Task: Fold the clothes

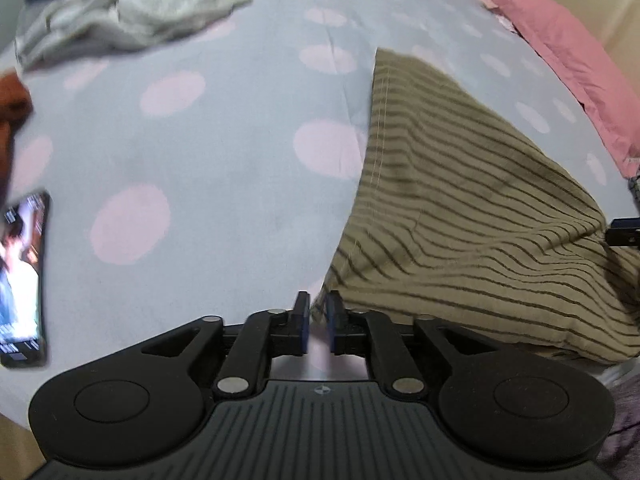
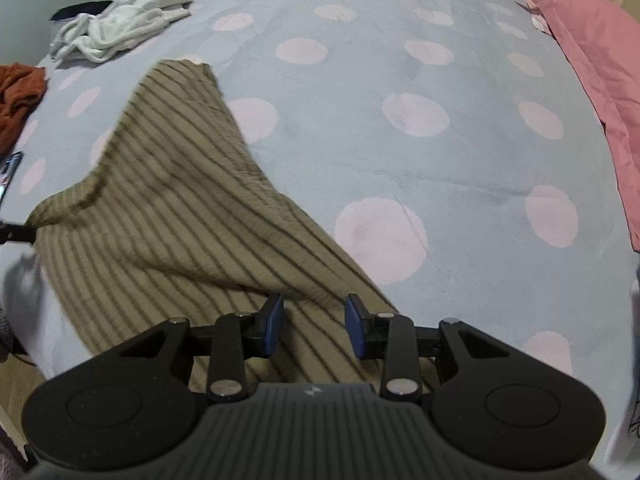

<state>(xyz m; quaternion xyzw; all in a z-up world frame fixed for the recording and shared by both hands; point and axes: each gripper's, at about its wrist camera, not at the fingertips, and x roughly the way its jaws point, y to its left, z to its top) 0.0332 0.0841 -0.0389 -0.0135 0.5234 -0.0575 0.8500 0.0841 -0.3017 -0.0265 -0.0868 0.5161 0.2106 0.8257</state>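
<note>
A bed (image 2: 460,168) fills both views, covered by a pale blue sheet with large pink dots. An olive striped garment (image 1: 460,208) lies spread on its near part. Beyond it sit crumpled white clothes (image 2: 120,28); an orange cloth (image 2: 20,92) and a lit phone (image 1: 22,280) lie to its left, pink pillows (image 2: 600,60) far right. No writing is legible. The left gripper (image 1: 318,322) stands slightly parted at the garment's corner; the right gripper (image 2: 314,326) is spread over the fabric, not pinching.

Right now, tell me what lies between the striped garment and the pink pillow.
Only bare polka-dot bedsheet lies between striped garment and pink pillow, clearest in the right wrist view.
</note>
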